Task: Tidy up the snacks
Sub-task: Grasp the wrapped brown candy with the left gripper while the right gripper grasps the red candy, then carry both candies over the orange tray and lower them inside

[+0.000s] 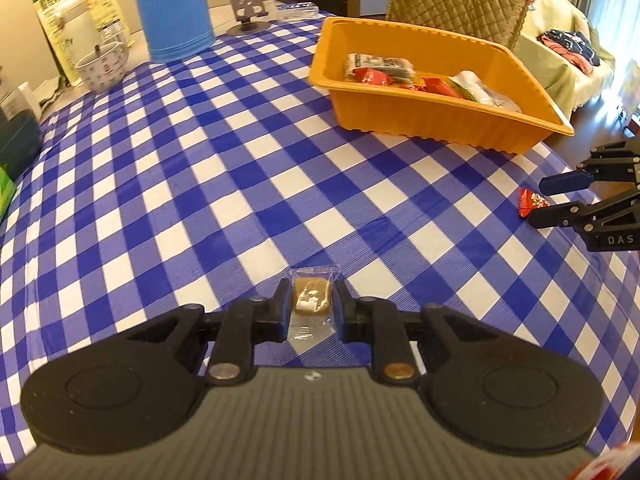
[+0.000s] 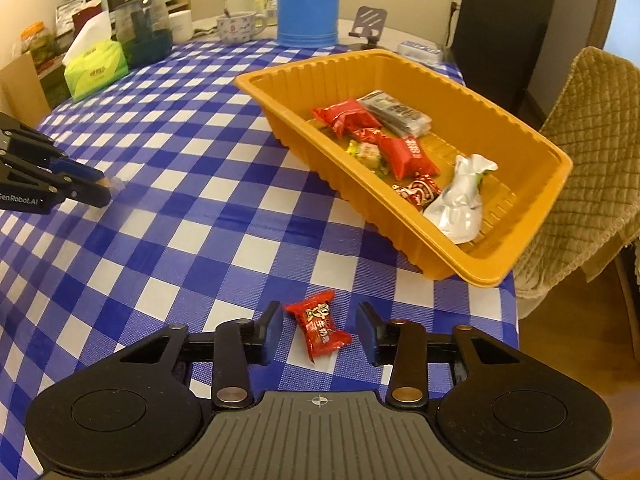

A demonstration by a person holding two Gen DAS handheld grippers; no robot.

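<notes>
My left gripper (image 1: pixel 311 294) is shut on a brown biscuit in a clear wrapper (image 1: pixel 311 299), low over the blue checked tablecloth (image 1: pixel 200 200). My right gripper (image 2: pixel 319 326) is open, its fingers on either side of a red wrapped candy (image 2: pixel 319 324) that lies on the cloth; the candy also shows in the left wrist view (image 1: pixel 530 202), by the right gripper (image 1: pixel 538 204). The left gripper also shows in the right wrist view (image 2: pixel 104 190). The orange tray (image 2: pixel 500 236) holds several snack packets; in the left wrist view the tray (image 1: pixel 420 116) stands at the far right.
A blue jug (image 1: pixel 172 8), a patterned cup (image 1: pixel 102 66), a phone stand (image 1: pixel 246 4) and a tissue pack (image 2: pixel 94 68) stand at the table's far side. A quilted chair (image 2: pixel 588 168) is beside the tray. The table edge (image 2: pixel 516 320) runs just right of my right gripper.
</notes>
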